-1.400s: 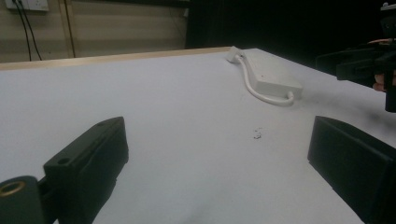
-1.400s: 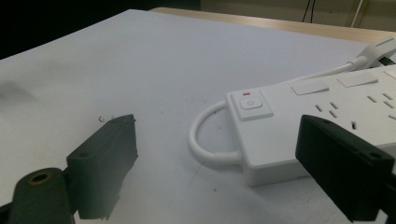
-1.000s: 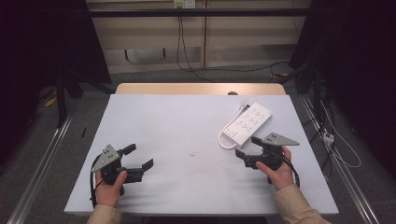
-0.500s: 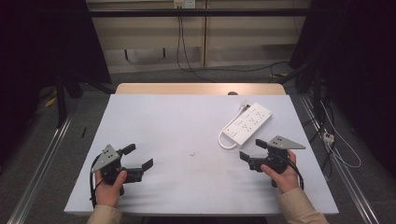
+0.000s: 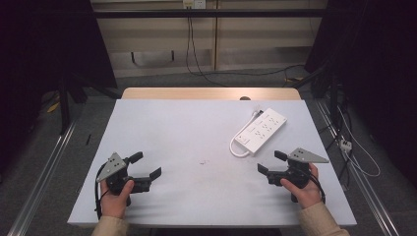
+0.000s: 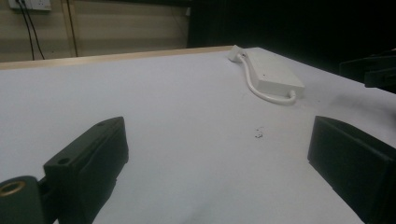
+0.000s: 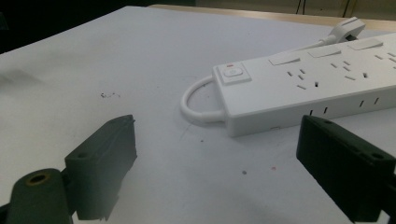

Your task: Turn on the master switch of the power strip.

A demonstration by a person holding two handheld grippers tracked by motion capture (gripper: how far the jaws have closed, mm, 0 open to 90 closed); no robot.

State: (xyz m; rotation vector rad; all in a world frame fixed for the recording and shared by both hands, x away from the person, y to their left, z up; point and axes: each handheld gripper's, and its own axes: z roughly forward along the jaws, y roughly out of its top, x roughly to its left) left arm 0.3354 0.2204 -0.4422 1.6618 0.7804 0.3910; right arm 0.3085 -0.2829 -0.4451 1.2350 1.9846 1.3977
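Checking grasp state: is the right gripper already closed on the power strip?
No, the right gripper has its jaws open and apart from the power strip.

Even overhead light on pale grey matte tabletop (image 5: 196,137); surroundings fall to near black at both sides. Soft shadows only, no glare. High view sharp. Both gripper views grainy; black jaws in foreground soft; white plastic power strip (image 7: 308,84) in focus.

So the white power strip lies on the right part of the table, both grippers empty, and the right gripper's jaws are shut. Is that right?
Not quite: the right gripper stands with its jaws wide open, as the right gripper view shows, nothing between them. The rest holds: the power strip lies on the right part of the table, and the left gripper is empty too.
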